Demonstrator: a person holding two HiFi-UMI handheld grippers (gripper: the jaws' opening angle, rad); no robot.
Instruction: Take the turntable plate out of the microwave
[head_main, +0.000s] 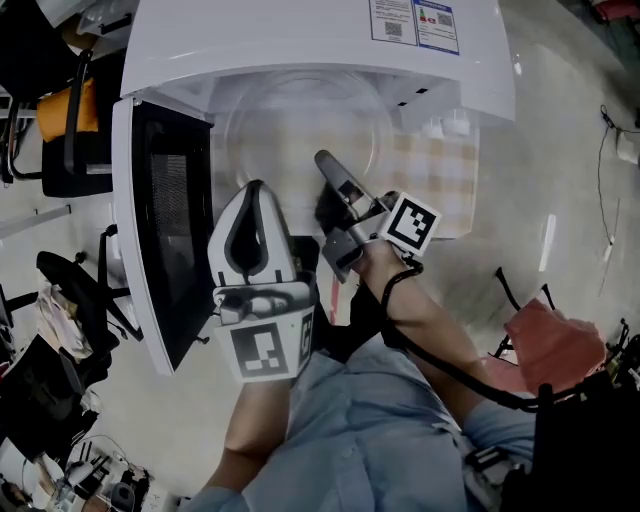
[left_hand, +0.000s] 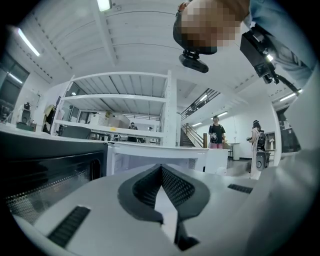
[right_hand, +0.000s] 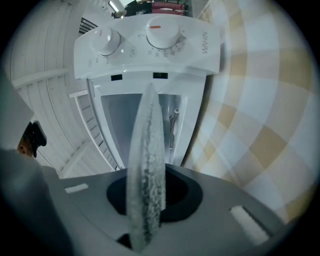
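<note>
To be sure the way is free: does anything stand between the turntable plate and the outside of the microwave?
Nothing visible blocks it. The door stands open at the left; the right gripper holds the turntable plate by its near rim. The left gripper, jaws shut, sits close beside that rim.

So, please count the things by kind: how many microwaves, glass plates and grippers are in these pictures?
Microwave: 1
Glass turntable plate: 1
Two-jaw grippers: 2, the left gripper and the right gripper
Total: 4

The turntable plate (head_main: 290, 130) is hanging in your right gripper (head_main: 322, 158) before the microwave (head_main: 300, 35), its door (head_main: 165, 230) standing left of your left gripper (head_main: 255, 187).
</note>
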